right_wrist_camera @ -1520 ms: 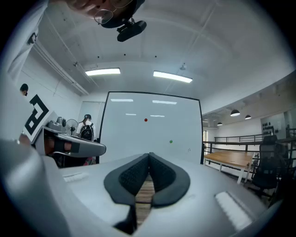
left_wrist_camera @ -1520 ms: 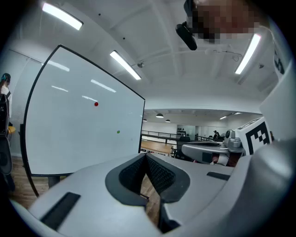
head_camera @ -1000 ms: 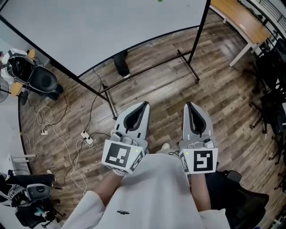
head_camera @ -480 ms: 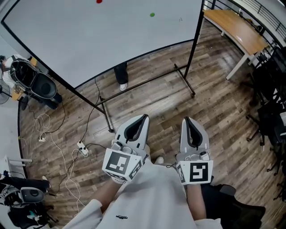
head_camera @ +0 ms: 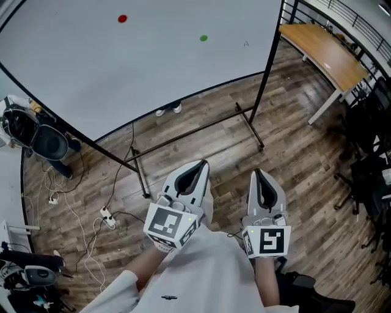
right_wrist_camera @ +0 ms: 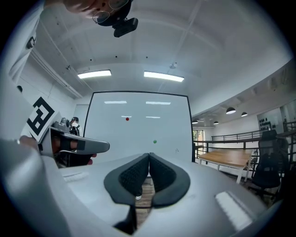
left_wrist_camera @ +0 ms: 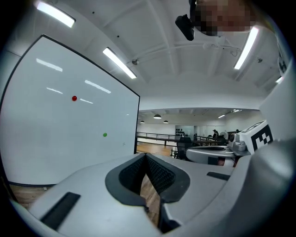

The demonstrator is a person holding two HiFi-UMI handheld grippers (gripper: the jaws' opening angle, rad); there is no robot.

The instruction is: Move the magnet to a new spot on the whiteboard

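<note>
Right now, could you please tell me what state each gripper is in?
Left gripper: closed, holding nothing.
Right gripper: closed, holding nothing.

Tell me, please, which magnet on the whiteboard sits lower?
The green magnet: it sits lower and nearer the right post of the whiteboard, whereas the red magnet is higher, further left.

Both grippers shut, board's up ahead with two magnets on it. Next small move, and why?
Probably step closer to the whiteboard and raise a gripper toward a magnet. The left gripper and right gripper are both shut and empty, out over the floor and well short of the board. The red magnet and green magnet sit higher up. Opening the jaws can come after that.
</note>
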